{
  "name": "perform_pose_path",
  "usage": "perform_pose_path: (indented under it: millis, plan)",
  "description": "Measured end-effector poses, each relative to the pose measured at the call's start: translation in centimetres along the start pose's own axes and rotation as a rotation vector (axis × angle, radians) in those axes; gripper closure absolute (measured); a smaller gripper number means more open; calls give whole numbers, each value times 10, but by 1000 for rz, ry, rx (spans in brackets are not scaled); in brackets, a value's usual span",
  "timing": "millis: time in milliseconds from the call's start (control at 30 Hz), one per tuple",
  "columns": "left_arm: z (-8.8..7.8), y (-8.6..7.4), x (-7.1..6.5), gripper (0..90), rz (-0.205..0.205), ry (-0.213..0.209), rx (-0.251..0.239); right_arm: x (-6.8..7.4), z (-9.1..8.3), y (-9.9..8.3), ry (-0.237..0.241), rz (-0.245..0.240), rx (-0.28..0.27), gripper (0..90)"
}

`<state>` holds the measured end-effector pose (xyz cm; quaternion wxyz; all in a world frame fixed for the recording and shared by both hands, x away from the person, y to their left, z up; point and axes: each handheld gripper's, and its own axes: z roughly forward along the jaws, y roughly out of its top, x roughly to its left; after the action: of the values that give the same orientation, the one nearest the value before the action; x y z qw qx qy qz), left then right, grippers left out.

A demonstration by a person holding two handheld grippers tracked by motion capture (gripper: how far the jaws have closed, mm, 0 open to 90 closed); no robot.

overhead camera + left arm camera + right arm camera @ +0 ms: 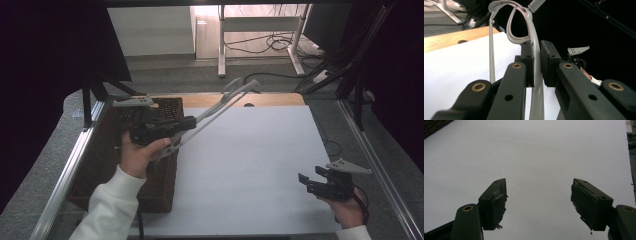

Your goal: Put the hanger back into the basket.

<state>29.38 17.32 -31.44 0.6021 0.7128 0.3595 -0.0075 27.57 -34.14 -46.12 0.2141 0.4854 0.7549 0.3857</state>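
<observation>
Covering the centre of the high view, a white sheet [250, 170] is being bordered by a wooden strip [270, 99] above. Grey tongs [220, 107] are being clamped by the left gripper [187, 122] at centre left, while the right gripper [310, 182] is being held agape at lower right.

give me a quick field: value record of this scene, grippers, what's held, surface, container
left gripper: shut on grey tongs, raised above the table
tongs: long, light grey, angled up and away, looped end past the pads
right gripper: open, holding nothing, low over the white sheet
container: dark woven basket at the sheet's left edge, contents cannot be told
</observation>
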Motion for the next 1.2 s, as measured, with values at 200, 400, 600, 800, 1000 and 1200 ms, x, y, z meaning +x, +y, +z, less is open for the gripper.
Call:
perform_pose_path:
  millis: [200, 400, 600, 800, 1000, 1200]
  plan:
    - [-37, -8, 20, 816, -21, 24, -38, 0, 1, 0, -1, 5, 2, 293]
    - [-62, -16, 32, 816, -31, 43, -60, 1, 2, 0, 1, -4, 5, 293]
    - [-76, -24, 41, 816, -44, 64, -71, 1, 2, 0, -2, -2, 6, 293]
    - [-89, -31, 47, 816, -41, 94, -67, 1, 1, 1, -2, 1, 5, 293]
    - [-108, -41, 57, 816, -51, 110, -76, 1, 2, 1, -3, 1, 6, 292]
    - [-128, -54, 70, 816, -59, 136, -86, 3, 3, 1, -1, -1, 10, 293]
